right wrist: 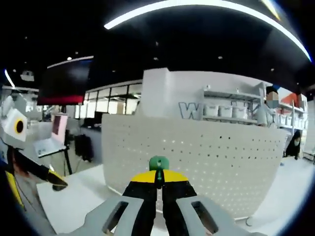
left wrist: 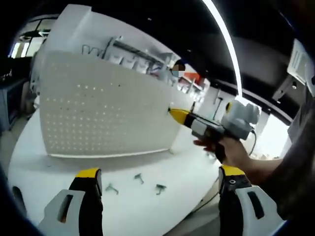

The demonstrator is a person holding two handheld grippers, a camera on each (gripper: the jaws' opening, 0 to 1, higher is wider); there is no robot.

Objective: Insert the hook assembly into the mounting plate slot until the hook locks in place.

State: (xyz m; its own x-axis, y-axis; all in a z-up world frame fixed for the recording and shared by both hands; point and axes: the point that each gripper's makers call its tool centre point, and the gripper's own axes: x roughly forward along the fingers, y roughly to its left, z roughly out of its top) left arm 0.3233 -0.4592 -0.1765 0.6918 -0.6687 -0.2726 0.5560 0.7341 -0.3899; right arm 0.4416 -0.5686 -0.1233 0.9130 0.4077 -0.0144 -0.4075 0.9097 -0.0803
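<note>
The white perforated mounting plate [left wrist: 103, 113] stands upright on the white table [left wrist: 147, 211]. In the right gripper view the plate [right wrist: 206, 157] is straight ahead, and my right gripper [right wrist: 158, 181] is shut on a small green hook assembly [right wrist: 159, 162] held just in front of it. In the left gripper view the right gripper [left wrist: 173, 112], held in a hand, has its yellow tips at the plate's right edge. My left gripper [left wrist: 160, 173] is open, its jaws wide apart above the table. Three loose hooks [left wrist: 139, 178] lie on the table before the plate.
Shelving with white bins [right wrist: 226, 109] stands behind the plate. The table's curved front edge [left wrist: 197, 209] runs close to my left gripper. The left gripper [right wrist: 29, 167] shows at the left of the right gripper view. A cable [left wrist: 253, 142] trails from the right gripper.
</note>
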